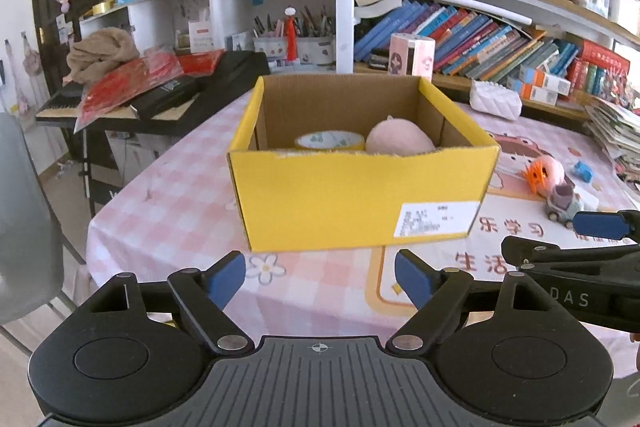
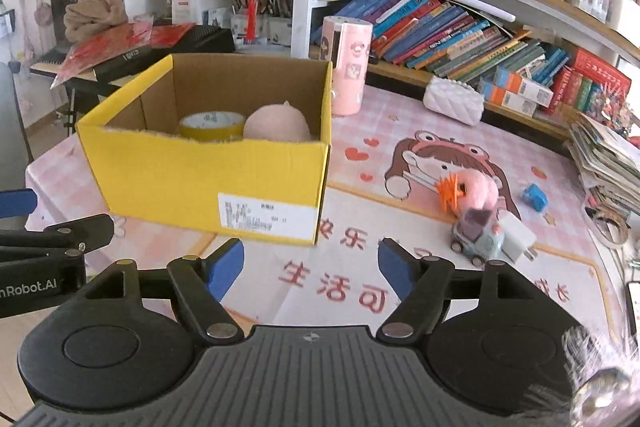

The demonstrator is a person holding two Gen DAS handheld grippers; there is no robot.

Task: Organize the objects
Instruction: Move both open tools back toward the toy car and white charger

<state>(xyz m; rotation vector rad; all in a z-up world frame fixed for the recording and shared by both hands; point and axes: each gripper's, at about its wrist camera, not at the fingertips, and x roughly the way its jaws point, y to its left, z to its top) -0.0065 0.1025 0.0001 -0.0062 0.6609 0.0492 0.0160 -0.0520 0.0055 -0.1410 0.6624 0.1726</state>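
Currently both your left tool [image 1: 320, 277] and right tool [image 2: 311, 265] stand apart and empty; next, take the toy car [image 2: 476, 237] to the yellow box [image 2: 208, 179].

Box mouth: the yellow cardboard box [image 2: 208, 171] stands open on top, with free room above its rim.
Box floor: a tape roll [image 2: 212, 125] and a pink plush [image 2: 277, 123] fill the far right part; the left part looks free.
Near strip: the surface [image 2: 340, 287] is bare between both tongs and the box front.
Right side: a toy car [image 2: 476, 235], a white charger [image 2: 518, 237], an orange hair claw [image 2: 448, 193] and a blue toy [image 2: 535, 197] crowd the cloth.
Far edge: a pink canister [image 2: 348, 63], a white quilted purse [image 2: 454, 99] and bookshelves [image 2: 480, 39] block the way.
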